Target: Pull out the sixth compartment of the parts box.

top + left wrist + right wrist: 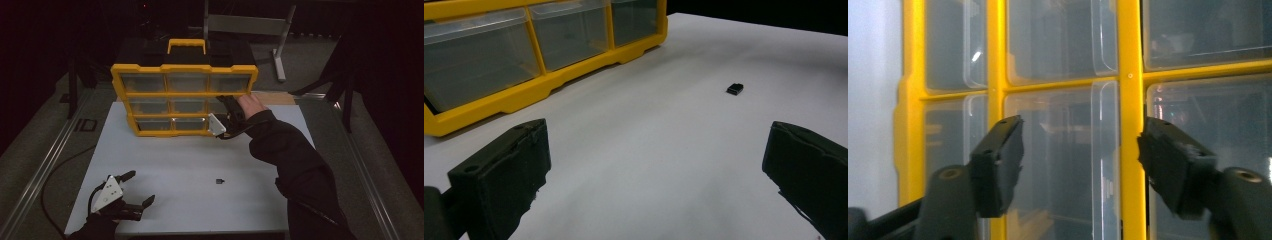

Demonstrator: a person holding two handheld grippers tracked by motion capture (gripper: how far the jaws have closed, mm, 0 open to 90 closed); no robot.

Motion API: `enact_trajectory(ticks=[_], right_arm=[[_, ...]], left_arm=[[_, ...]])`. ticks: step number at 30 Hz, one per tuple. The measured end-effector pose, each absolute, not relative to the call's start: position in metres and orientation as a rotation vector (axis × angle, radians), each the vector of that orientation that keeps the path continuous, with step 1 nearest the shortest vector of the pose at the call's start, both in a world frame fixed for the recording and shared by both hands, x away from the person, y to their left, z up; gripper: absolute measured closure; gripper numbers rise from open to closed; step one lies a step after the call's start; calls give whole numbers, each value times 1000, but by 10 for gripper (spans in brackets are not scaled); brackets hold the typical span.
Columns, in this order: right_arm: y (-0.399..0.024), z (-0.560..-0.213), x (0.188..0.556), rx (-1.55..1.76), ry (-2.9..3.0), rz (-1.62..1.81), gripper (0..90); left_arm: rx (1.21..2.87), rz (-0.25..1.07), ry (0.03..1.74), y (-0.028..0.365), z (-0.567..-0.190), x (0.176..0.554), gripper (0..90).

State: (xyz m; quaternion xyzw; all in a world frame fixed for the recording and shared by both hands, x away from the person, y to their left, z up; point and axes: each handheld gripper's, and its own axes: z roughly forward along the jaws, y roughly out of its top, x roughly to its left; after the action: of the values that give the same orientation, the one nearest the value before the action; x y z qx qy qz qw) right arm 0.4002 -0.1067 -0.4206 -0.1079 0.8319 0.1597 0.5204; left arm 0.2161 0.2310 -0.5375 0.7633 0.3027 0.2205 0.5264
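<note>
Yellow drawer organizer [184, 95] stands upright at the far side of the white table [190, 170]. Right gripper [229, 106] is at its right-hand middle clear drawer [1058, 165]; jaws partly apart, straddling the drawer front, pads not visibly pressing. Left gripper [134, 187] rests near the table's front left, jaws wide, holding nothing. A small black part [219, 181] lies apart.

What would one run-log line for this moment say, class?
right gripper: open, at drawer organiser middle-right drawer | left gripper: open, over table | small black part: loose on table
</note>
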Motion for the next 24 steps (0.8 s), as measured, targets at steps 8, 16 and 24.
enact_trajectory(ticks=[8,16,24], right_arm=[[-99,-427,403,-258,1954,307,478],[-92,-432,405,-250,1922,235,533],[-85,-434,403,-214,1898,172,596]], left_arm=[[1826,528,722,231,-537,216,0],[1827,527,723,231,-538,216,0],[1830,527,723,230,-538,216,0]])
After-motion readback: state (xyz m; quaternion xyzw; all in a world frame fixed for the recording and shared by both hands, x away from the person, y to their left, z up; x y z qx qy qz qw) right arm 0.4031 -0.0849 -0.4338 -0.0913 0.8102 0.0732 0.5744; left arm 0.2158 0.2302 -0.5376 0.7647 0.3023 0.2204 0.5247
